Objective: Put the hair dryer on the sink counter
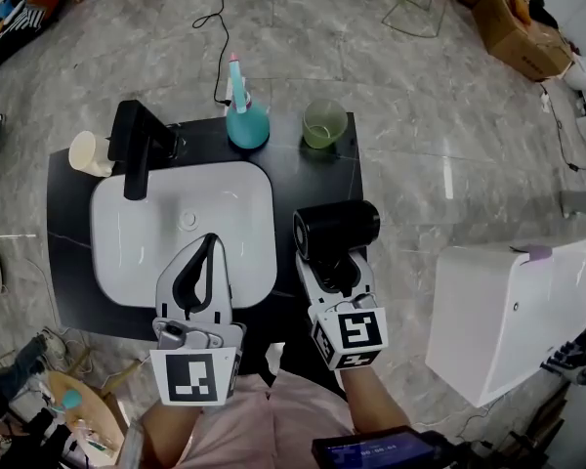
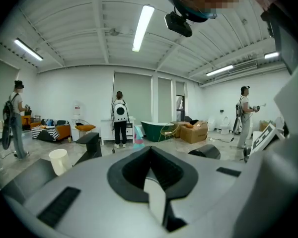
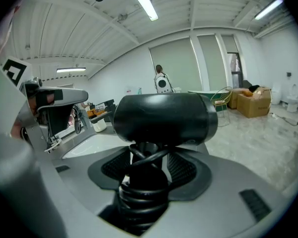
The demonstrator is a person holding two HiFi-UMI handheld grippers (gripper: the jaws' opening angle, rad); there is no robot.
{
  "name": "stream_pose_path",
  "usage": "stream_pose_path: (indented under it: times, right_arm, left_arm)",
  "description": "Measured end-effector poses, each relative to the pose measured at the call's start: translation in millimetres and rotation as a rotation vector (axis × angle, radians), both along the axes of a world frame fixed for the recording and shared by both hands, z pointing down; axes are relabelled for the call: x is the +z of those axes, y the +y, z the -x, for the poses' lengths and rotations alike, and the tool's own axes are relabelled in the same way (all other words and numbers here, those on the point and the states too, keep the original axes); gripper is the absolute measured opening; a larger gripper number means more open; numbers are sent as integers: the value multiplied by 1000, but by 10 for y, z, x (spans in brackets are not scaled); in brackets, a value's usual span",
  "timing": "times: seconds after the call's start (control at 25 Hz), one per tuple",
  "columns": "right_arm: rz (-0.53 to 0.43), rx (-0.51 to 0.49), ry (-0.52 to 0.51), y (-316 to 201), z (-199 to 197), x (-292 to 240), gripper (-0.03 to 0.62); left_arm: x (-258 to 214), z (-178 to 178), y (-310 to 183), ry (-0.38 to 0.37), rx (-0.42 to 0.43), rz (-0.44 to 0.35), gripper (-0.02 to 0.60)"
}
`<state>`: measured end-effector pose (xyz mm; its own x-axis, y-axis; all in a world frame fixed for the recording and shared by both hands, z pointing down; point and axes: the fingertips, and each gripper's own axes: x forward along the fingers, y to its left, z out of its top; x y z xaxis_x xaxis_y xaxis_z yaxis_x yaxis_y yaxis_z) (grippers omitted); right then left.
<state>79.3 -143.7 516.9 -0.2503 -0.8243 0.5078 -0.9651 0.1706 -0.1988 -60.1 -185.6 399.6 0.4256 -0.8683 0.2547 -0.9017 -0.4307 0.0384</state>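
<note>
The black hair dryer (image 1: 337, 228) (image 3: 164, 118) has its cord wound round the handle. My right gripper (image 1: 337, 260) (image 3: 146, 157) is shut on that handle, and the barrel lies crosswise past the fingertips. It hangs over the right-hand strip of the black sink counter (image 1: 313, 179), beside the white basin (image 1: 156, 233). My left gripper (image 1: 211, 242) (image 2: 150, 150) is over the front of the basin, its jaws together with nothing between them. From the left gripper view the dryer (image 2: 206, 151) shows low at the right.
A black faucet (image 1: 137, 149) and a cream cup (image 1: 88, 154) stand at the basin's left. A teal spray bottle (image 1: 246, 120) and a green cup (image 1: 323, 125) stand at the counter's back. A white cabinet (image 1: 513, 306) is on the floor to the right. Several people stand far off.
</note>
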Motion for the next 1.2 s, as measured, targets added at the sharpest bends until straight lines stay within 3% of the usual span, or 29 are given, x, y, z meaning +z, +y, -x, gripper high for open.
stream_pose_path:
  times: [0.52, 1.2]
  right_arm:
    - [95, 23, -16, -23, -29, 284, 242]
    - [231, 46, -34, -59, -31, 526, 245]
  left_arm:
    - [221, 9, -79, -25, -1, 36, 9]
    - [225, 39, -163, -2, -36, 53, 9]
